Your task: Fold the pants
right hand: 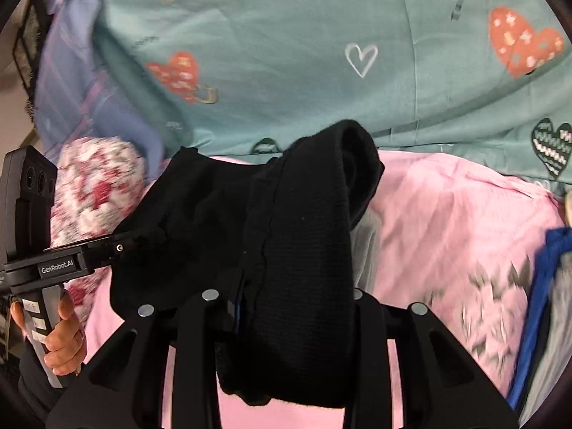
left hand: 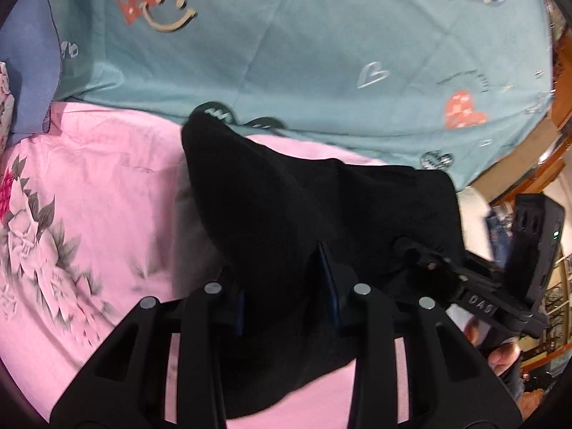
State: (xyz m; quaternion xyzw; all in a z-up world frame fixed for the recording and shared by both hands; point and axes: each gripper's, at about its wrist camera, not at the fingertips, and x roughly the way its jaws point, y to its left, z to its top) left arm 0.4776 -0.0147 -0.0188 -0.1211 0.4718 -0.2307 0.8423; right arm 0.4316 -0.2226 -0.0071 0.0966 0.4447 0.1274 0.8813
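**Left wrist view: pants lifted over the bed**

Left wrist view gives us the teal blanket [left hand: 321, 35] with hearts across the top and the pink sheet [left hand: 100, 186] with flowers below it. The black pants [left hand: 304, 207] hang above the sheet, stretched between our two tongs. Our left tongs [left hand: 286, 296] are clamped on a bunch of the black cloth, which drapes down between the fingers. In the right wrist view our right tongs [right hand: 293, 304] are likewise closed on a thick ribbed fold of the pants [right hand: 304, 232]. A floral pillow [right hand: 96, 186] lies at left, blue cloth [right hand: 540, 286] at right.
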